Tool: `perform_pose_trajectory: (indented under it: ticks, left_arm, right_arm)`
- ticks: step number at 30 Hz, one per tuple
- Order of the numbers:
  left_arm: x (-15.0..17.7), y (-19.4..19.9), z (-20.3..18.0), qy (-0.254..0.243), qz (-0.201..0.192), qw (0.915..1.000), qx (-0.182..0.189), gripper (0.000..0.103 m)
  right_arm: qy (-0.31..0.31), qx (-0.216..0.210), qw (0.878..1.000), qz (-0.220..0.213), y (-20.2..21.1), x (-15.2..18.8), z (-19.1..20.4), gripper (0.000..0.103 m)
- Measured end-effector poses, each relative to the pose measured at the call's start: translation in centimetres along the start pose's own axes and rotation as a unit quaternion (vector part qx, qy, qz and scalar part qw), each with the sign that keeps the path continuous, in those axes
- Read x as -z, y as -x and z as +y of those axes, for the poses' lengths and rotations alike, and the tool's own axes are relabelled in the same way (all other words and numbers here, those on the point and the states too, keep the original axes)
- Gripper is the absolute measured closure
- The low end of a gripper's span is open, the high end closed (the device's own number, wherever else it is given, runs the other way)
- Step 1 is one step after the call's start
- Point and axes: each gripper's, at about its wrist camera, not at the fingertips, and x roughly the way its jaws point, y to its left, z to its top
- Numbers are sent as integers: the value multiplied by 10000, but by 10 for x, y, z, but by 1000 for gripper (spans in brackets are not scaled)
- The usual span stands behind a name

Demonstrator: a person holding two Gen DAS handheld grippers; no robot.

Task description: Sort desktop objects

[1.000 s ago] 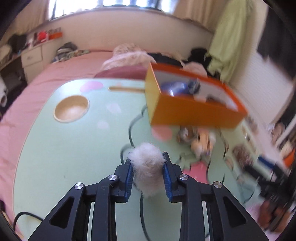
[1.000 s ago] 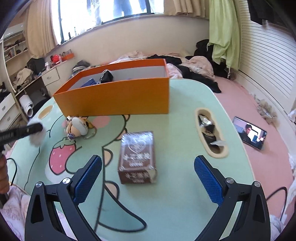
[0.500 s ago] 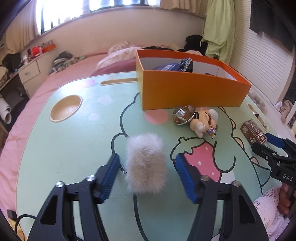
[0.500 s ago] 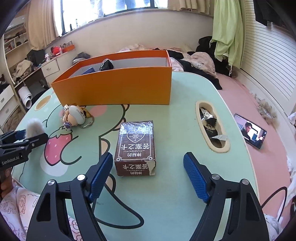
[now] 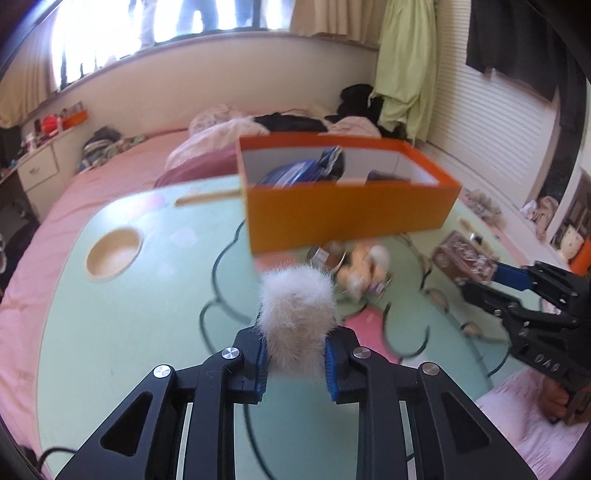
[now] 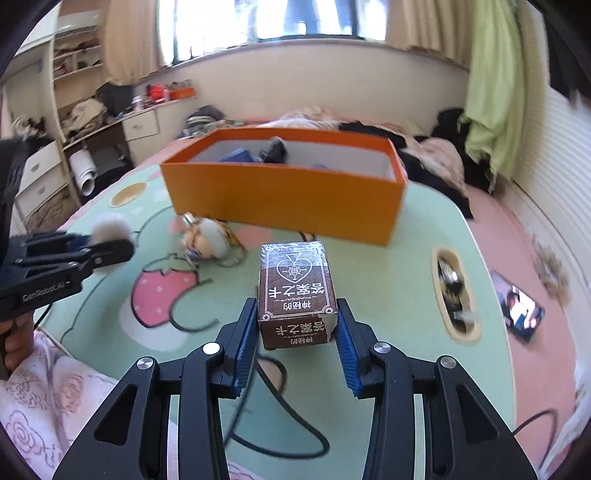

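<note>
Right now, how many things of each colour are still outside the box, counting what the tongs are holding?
White: 1, the fluffy pompom in the left tongs.
Brown: 1, the card box in the right tongs.
Mixed colours: 1, the doll keychain lying on the table in front of the orange box.
Total: 3

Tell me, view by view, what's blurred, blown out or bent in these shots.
Left wrist: motion blur smears the orange box and the toy; the window is blown out; the gripper stays sharp. Right wrist: sharp card box, blurred toy and edges, fisheye-curved walls, bright window.
</note>
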Motion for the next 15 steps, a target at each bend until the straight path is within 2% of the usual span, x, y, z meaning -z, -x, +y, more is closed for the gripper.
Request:
perform_pose_trajectory:
  ticks: [4, 7, 9, 10, 11, 12, 14, 15]
  left_arm:
    - [-50, 7, -7, 116, -294, 9991, 300, 80]
    - [-91, 0, -16, -7, -381, 9991, 202, 80]
    - [-114, -16, -21, -100, -282, 9995, 99, 80]
    - [-122, -27, -22, -112, -175, 9998, 39, 77]
    - [-129, -39, -21, -68, -23, 10000, -12, 67]
    - [-134, -54, -16, 50, 217, 9997, -48, 63]
    - [-135, -69, -5, 258, 425, 9987, 86, 48]
    - [-132, -71, 2, 400, 446, 9981, 169, 48]
  right_arm:
    - [-160, -156, 9996, -194, 1, -34, -5, 62]
    - [-351, -256, 9983, -386, -1, -71, -10, 62]
    - [-351, -62, 9983, -467, -9, -96, -12, 61]
    - [-331, 25, 9984, -453, -16, -106, -13, 61]
    - [-325, 98, 9986, -400, -27, -118, -15, 60]
    - [-375, 103, 9987, -318, -35, -124, -18, 59]
    - [-666, 78, 9977, -37, -55, -133, -30, 58]
    - [-801, 9, 9968, 60, -60, -135, -37, 54]
